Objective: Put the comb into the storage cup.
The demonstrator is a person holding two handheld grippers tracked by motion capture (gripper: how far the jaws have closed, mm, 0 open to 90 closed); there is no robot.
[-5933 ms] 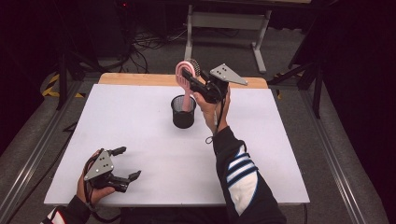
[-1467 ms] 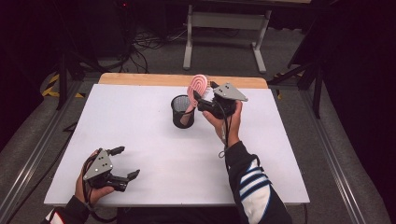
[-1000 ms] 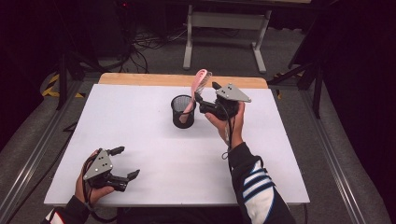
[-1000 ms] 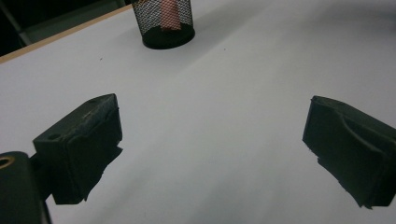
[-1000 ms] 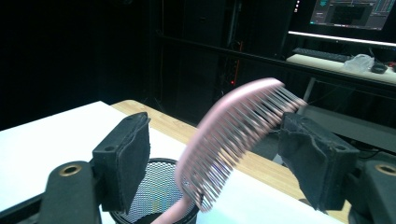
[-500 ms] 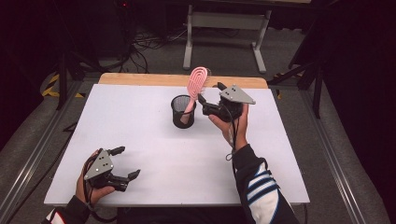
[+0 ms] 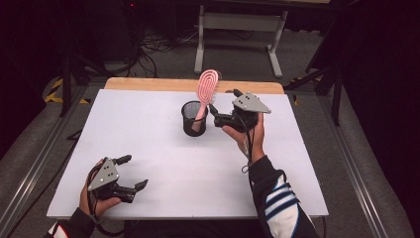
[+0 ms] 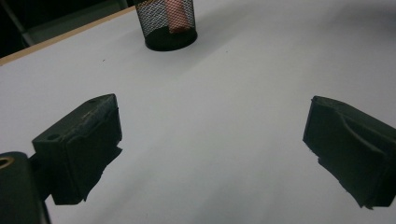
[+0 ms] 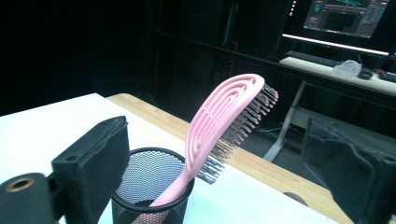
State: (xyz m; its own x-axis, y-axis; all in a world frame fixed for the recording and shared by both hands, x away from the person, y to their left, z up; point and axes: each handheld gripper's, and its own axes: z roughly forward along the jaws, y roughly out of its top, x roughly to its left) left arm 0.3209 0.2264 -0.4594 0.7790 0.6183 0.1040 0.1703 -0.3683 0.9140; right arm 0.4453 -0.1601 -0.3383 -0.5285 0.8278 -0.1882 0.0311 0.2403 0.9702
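Note:
A pink hairbrush [image 7: 207,87] stands handle-down in a black mesh cup [image 7: 194,119] at the far middle of the white table [image 7: 173,163], its head leaning right. My right gripper [image 7: 225,106] hovers just right of the brush. Its jaws have just been opening and stand open. In the right gripper view the hairbrush [image 9: 219,126] rises from the cup [image 9: 147,186] in the gap ahead of the right gripper [image 9: 219,140], touched by neither pad. My left gripper [image 7: 134,171] rests at the front left, open and empty. The left gripper [image 8: 210,135] faces the far cup [image 8: 168,23].
A wooden strip [image 7: 148,84] edges the table's far side. Behind it stand a metal frame [image 7: 237,25] and floor cables [image 7: 158,42]. A desk with a lit monitor [image 9: 345,18] shows in the dark background.
The right gripper's jaws have widened and let go of the brush, which now leans free in the cup. The right hand has drawn slightly right. The left gripper has kept still.

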